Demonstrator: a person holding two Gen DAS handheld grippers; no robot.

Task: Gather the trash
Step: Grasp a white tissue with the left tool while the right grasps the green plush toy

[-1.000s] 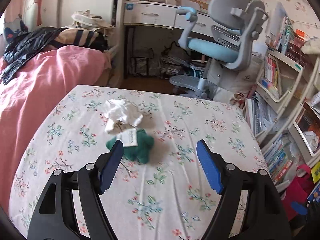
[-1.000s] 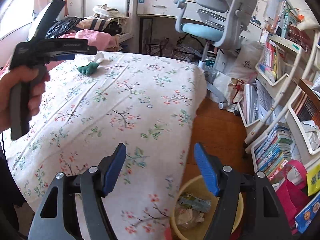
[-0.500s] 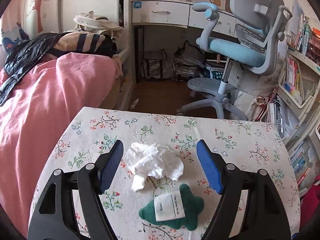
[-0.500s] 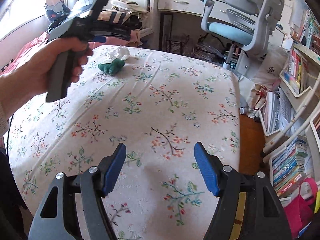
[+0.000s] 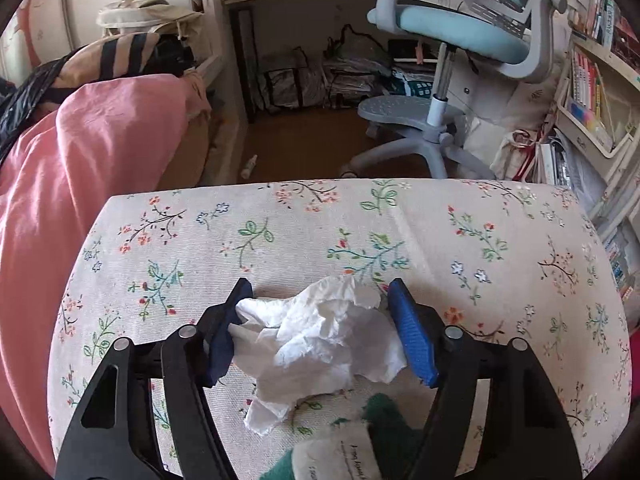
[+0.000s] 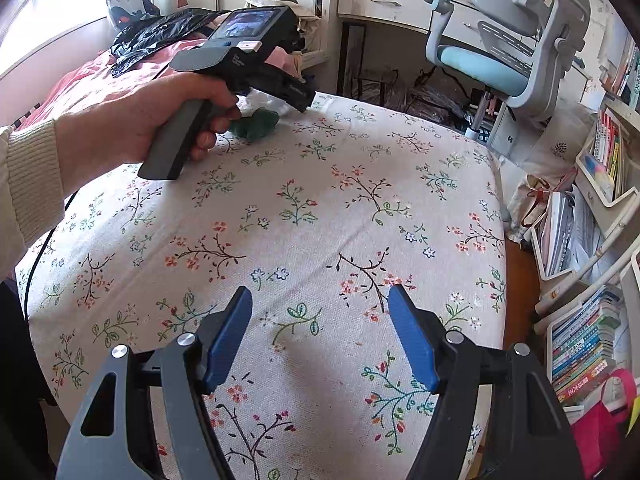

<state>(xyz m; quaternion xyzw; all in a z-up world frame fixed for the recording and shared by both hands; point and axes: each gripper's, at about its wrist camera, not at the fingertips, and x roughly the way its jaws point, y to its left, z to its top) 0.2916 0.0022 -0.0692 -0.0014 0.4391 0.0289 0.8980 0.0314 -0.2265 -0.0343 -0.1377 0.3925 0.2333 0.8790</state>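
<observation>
Left wrist: tongs closing astride tissue; right wrist hides it.

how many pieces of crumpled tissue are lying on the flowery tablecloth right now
1. The crumpled white tissue lies between the left gripper's jaws near the table's far edge, just beyond the green plush toy. More could be hidden behind the grippers.

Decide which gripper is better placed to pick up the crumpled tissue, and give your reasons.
Left. The left gripper already straddles the crumpled tissue, its jaws just closing in. The right gripper hangs open over bare tablecloth, far away.
</observation>
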